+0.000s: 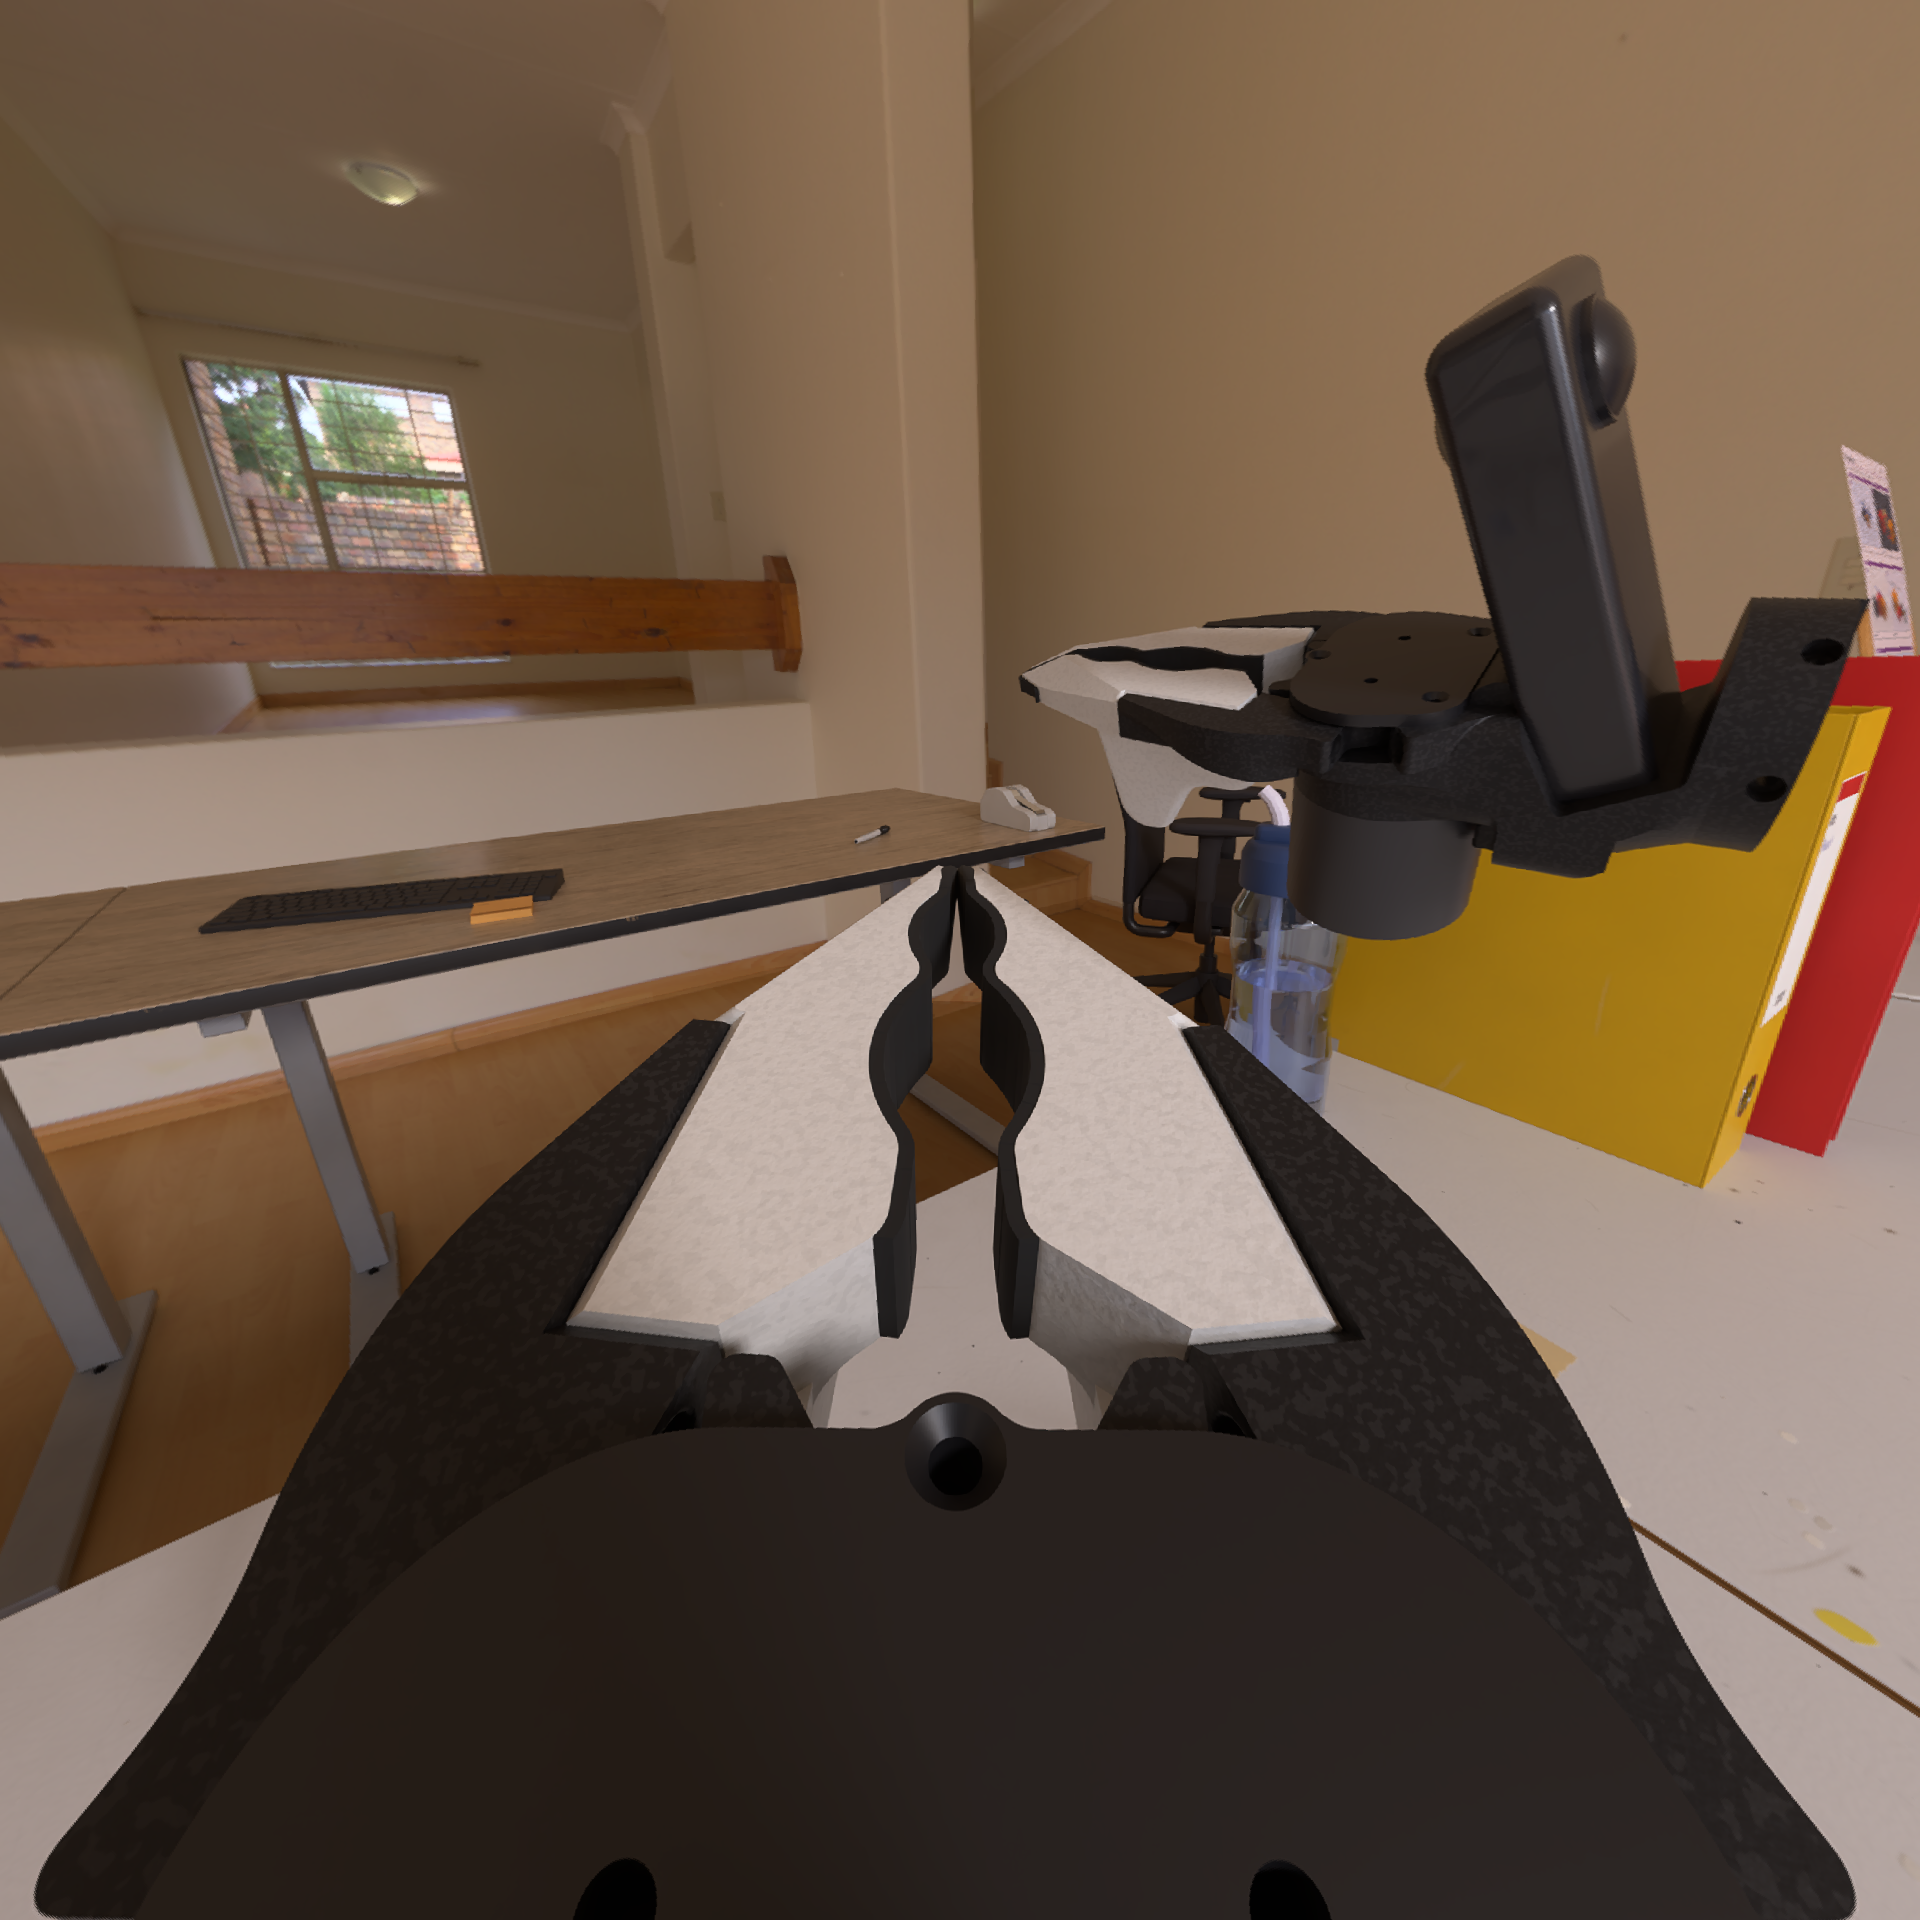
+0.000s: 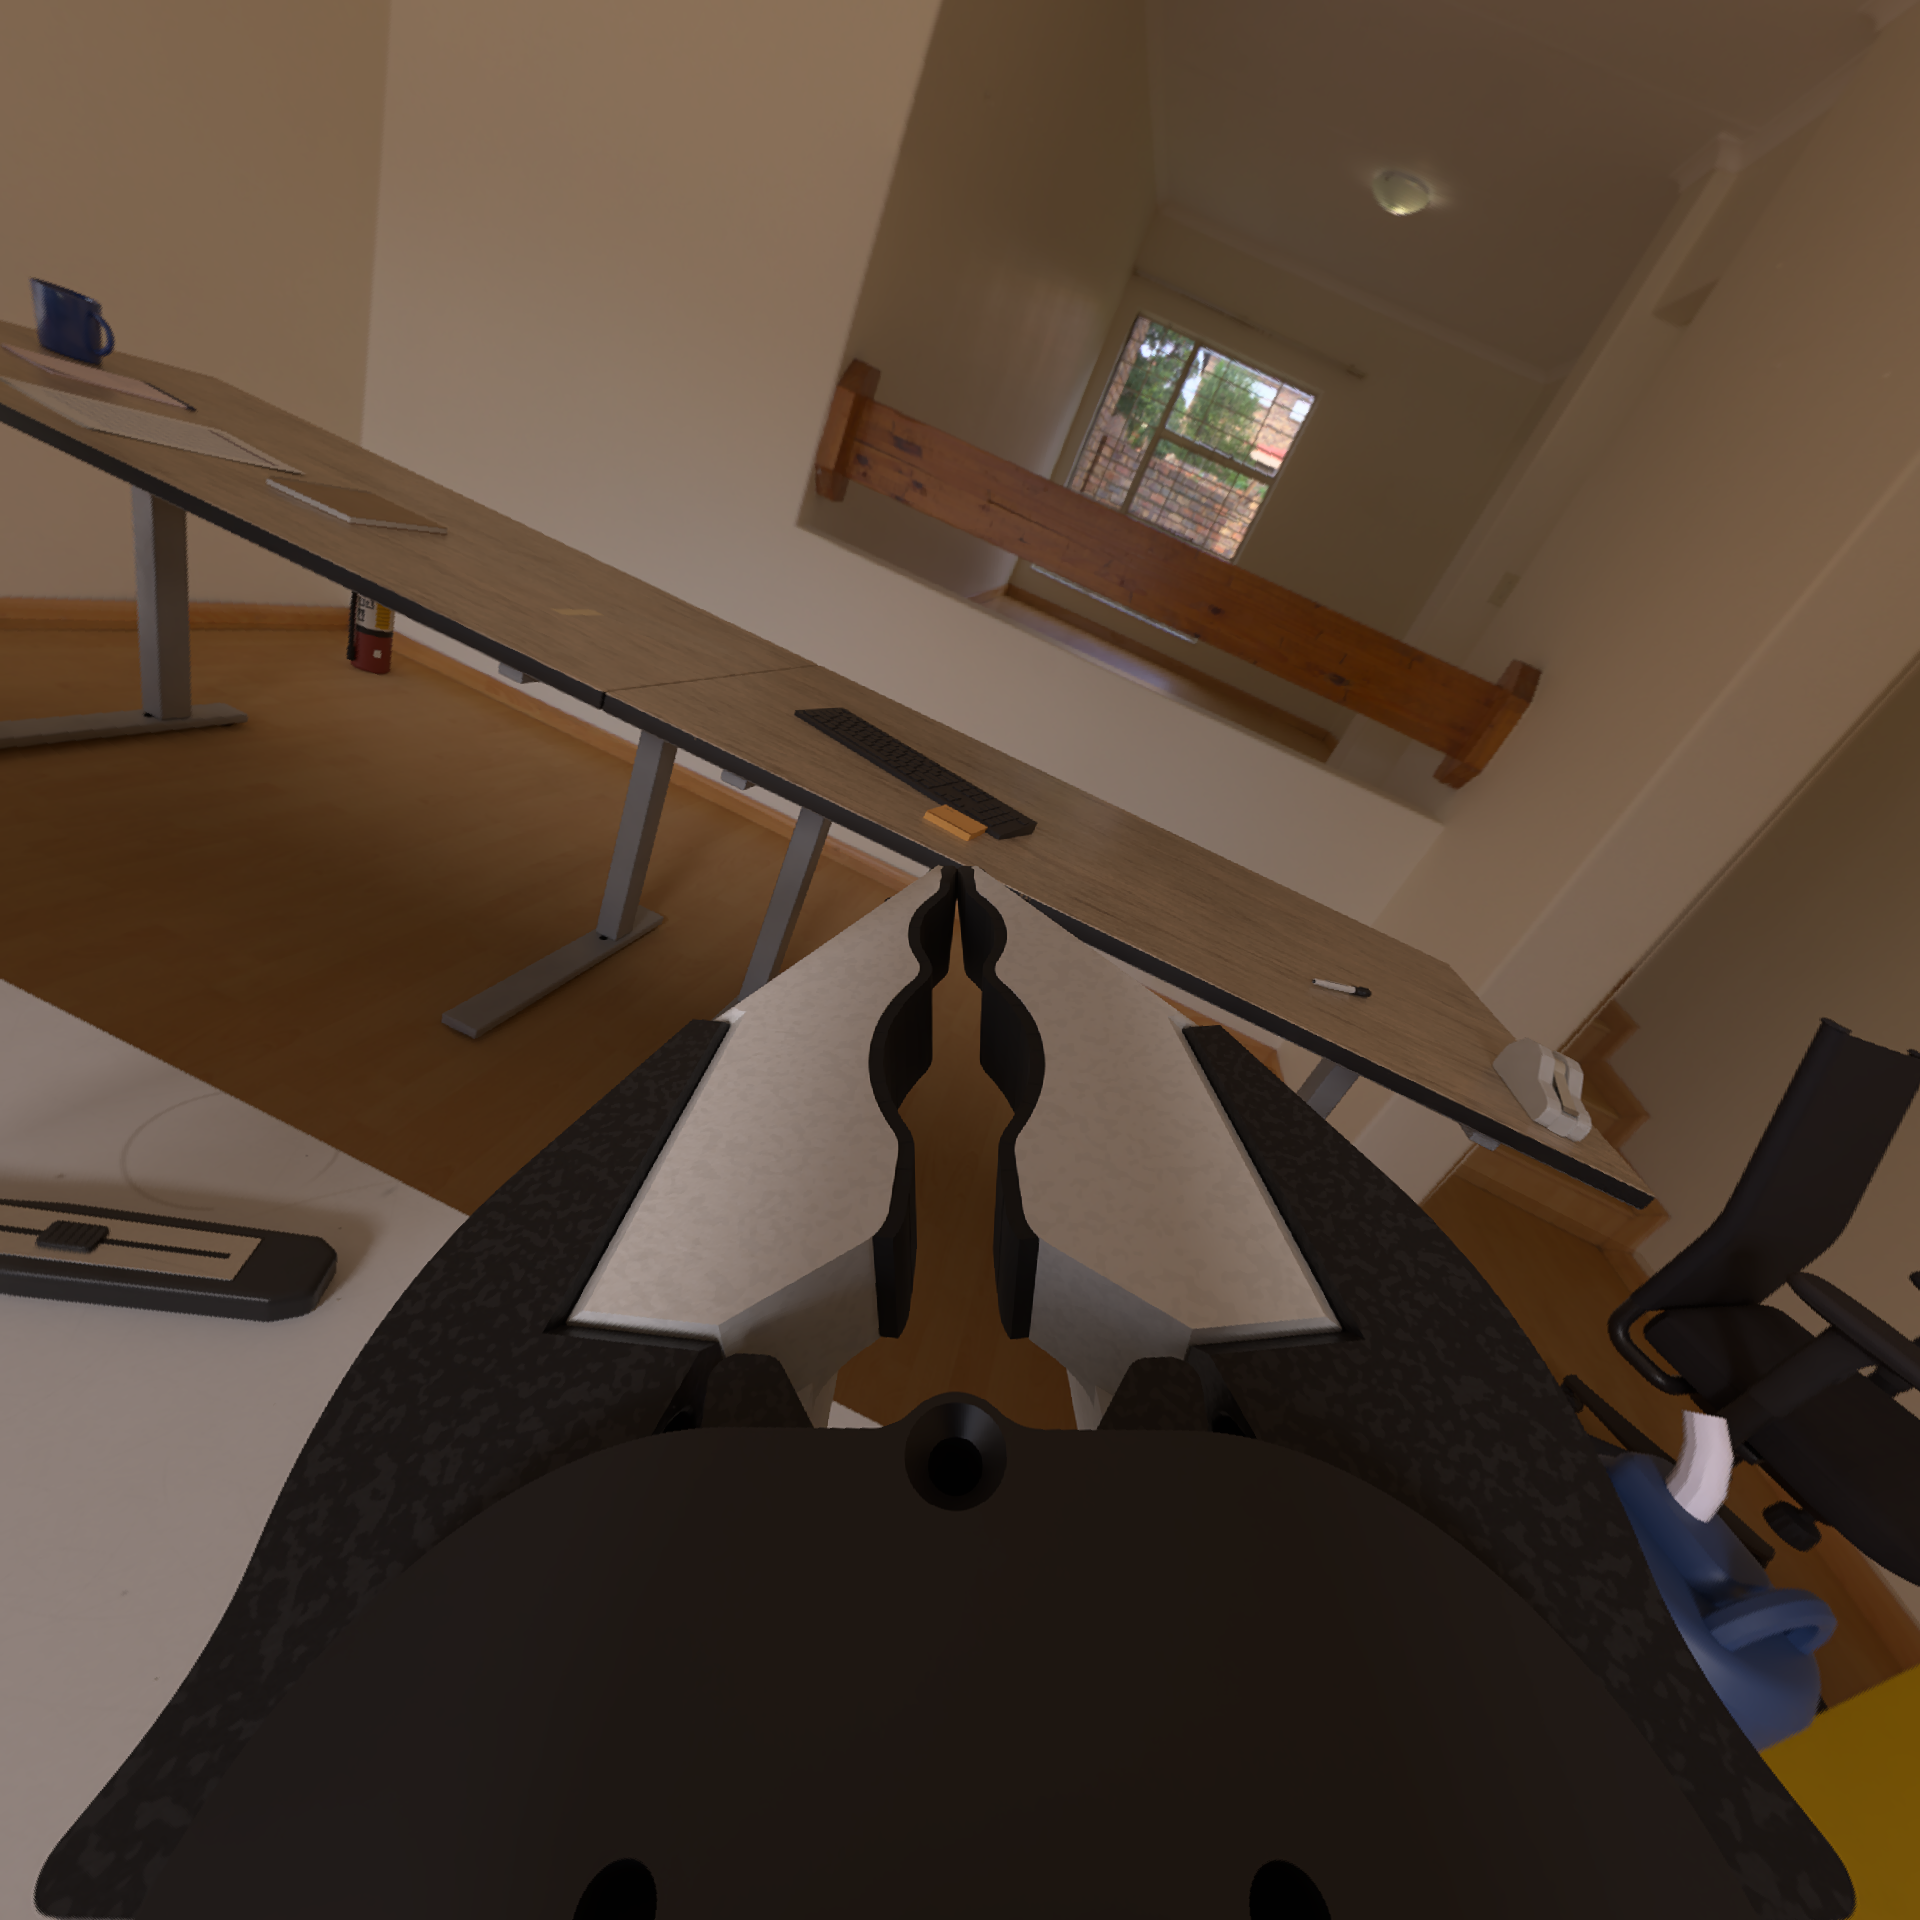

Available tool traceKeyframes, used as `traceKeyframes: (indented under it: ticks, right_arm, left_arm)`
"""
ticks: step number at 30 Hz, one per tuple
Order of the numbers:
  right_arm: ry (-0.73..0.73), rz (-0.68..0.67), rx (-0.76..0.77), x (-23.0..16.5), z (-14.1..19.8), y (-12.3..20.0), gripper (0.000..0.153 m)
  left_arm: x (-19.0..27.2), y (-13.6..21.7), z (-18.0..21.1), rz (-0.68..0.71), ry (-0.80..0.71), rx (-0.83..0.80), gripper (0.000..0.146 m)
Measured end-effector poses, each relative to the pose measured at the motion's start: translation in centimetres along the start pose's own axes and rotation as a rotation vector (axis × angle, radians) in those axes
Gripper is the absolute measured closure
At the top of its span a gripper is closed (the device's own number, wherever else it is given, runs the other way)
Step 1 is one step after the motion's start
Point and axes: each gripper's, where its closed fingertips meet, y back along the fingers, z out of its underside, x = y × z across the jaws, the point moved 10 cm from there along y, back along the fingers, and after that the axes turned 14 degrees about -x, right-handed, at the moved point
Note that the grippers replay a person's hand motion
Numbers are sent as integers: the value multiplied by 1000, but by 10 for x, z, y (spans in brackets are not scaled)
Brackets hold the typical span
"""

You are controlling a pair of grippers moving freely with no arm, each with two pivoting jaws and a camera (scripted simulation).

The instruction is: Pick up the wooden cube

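No wooden cube shows in either view. My left gripper (image 1: pixel 954 878) is shut and empty, its tips touching, held above a white table (image 1: pixel 1662 1351) and pointing level toward the room. My right gripper (image 2: pixel 954 878) is also shut and empty, tilted, above the same white table (image 2: pixel 208 1455). The right gripper also shows in the left wrist view (image 1: pixel 1049 681), up and to the right of my left one, with its tips pointing left. A small flat orange-tan block (image 1: pixel 502 911) lies by a black keyboard (image 1: pixel 384 899) on a far wooden desk (image 1: pixel 675 862).
A yellow binder (image 1: pixel 1558 987), a red binder (image 1: pixel 1849 935) and a clear water bottle (image 1: pixel 1283 997) stand on the white table at right. A black slider device (image 2: pixel 156 1257) lies at its left. An office chair (image 2: pixel 1787 1299) stands beyond. A pen (image 1: pixel 871 834) lies on the far desk.
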Motion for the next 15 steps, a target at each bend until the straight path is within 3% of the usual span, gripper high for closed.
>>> traceKeyframes:
  ticks: [15]
  right_arm:
    - [7,5,-28,12,8,-3,153]
  left_arm:
    - [-3,-1,2,23,26,1,146]
